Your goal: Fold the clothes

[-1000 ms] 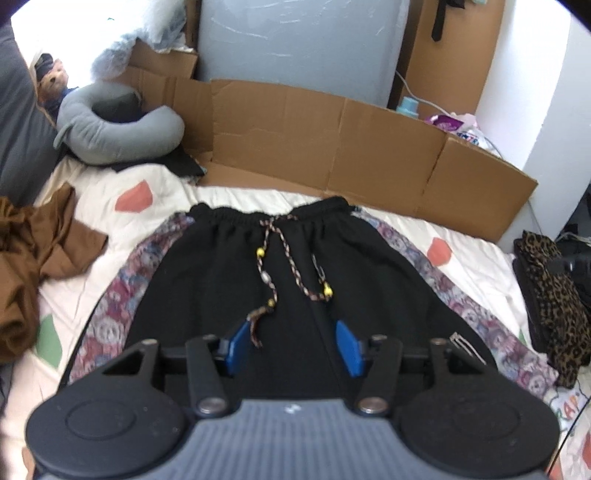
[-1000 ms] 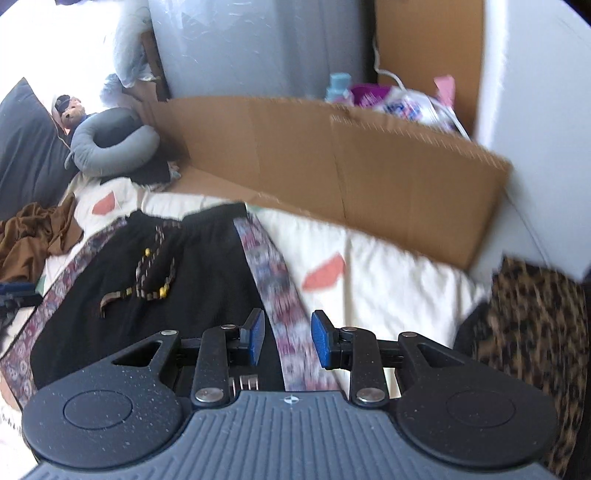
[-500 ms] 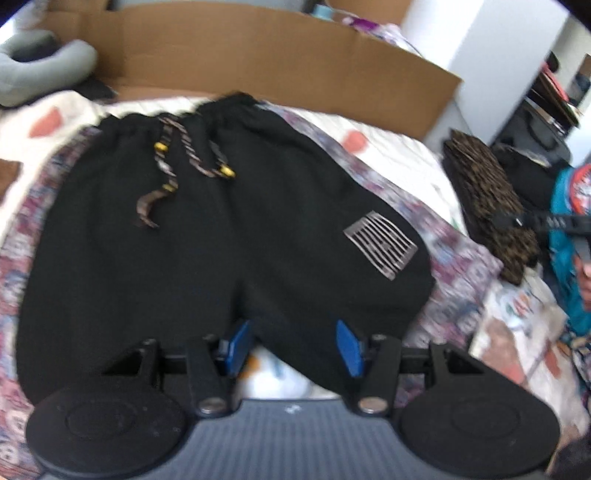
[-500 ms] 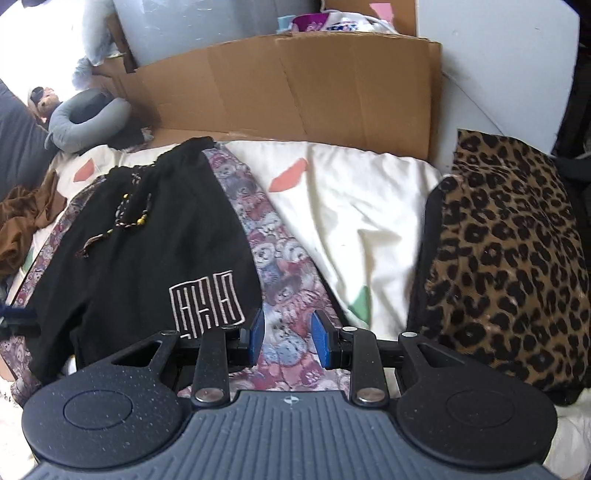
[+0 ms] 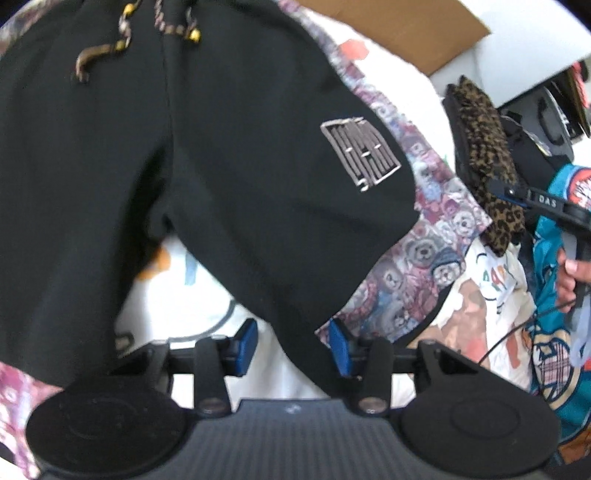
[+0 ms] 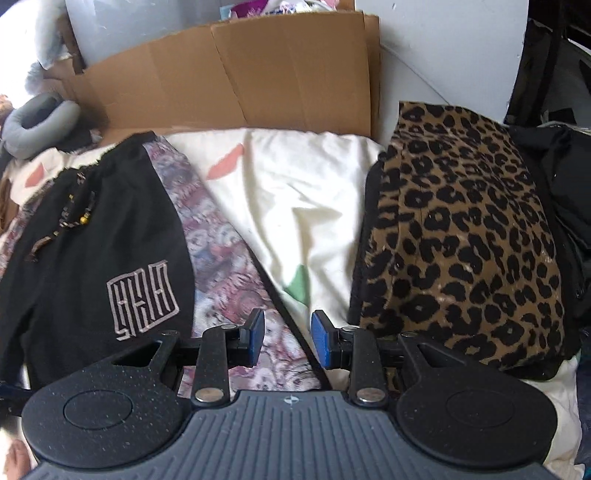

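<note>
Both jaws parted and empty, our left gripper [image 5: 291, 345] and right gripper [image 6: 287, 341] reach the black shorts [image 5: 229, 155] hem ahead, so next we pinch it.

White letters "DAS" on the black body of the right gripper [image 5: 546, 202], far right of the left tool. Shorts emblem [image 5: 361, 154]: stylised, unreadable.

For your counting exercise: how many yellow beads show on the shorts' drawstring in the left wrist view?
2: one yellow bead at the top edge, another right of it. More may be cropped above.
</note>
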Motion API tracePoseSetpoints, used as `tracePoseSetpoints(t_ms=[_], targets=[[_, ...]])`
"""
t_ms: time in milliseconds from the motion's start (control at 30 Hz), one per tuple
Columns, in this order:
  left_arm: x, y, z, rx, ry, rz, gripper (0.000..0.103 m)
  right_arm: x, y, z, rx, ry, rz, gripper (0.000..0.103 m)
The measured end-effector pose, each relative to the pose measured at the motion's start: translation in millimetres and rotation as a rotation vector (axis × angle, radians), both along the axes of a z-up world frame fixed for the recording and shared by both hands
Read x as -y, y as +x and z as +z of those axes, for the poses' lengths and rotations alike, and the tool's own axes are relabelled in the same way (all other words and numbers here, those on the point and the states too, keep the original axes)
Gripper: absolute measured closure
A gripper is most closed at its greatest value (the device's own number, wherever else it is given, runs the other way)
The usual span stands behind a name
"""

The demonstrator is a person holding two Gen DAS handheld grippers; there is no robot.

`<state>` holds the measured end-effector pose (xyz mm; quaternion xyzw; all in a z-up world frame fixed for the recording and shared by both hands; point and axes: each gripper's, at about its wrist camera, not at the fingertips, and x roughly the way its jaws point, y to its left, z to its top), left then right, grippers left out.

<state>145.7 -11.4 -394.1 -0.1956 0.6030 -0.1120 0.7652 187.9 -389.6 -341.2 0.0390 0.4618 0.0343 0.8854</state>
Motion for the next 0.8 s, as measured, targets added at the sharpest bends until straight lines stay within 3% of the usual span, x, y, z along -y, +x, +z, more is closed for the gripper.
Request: tracePoseSetpoints(t_ms=[300, 367, 433, 633, 667, 733, 800], targets=[[0, 2, -25, -0.104, -0.100, 0.091, 0.060, 5, 7, -25, -0.051, -0.063, -0.002, 0.068], [-1, 2, -30, -0.131, -0.124, 0.111, 0.073, 6, 8, -29, -0.059, -0.069, 0.002, 0.068], [-3, 1, -37, -0.167, -0.153, 0.129, 0.096, 6, 8, -33, -0.072, -0.064, 0.003, 0.068], [-1, -10, -45, -0.216, -0.179, 0.090, 0.102, 6, 10, -43, -0.118, -0.046, 0.028, 0.070], [-2, -12, -45, -0.219, -0.175, 0.082, 0.102, 7, 11, -46, -0.132, -0.048, 0.030, 0.072], [-2, -13, -44, -0.219, -0.174, 0.067, 0.102, 10, 12, -52, -0.162, -0.040, 0.032, 0.090], [-3, -13, -44, -0.222, -0.174, 0.053, 0.102, 11, 12, -53, -0.163, -0.044, 0.043, 0.095]])
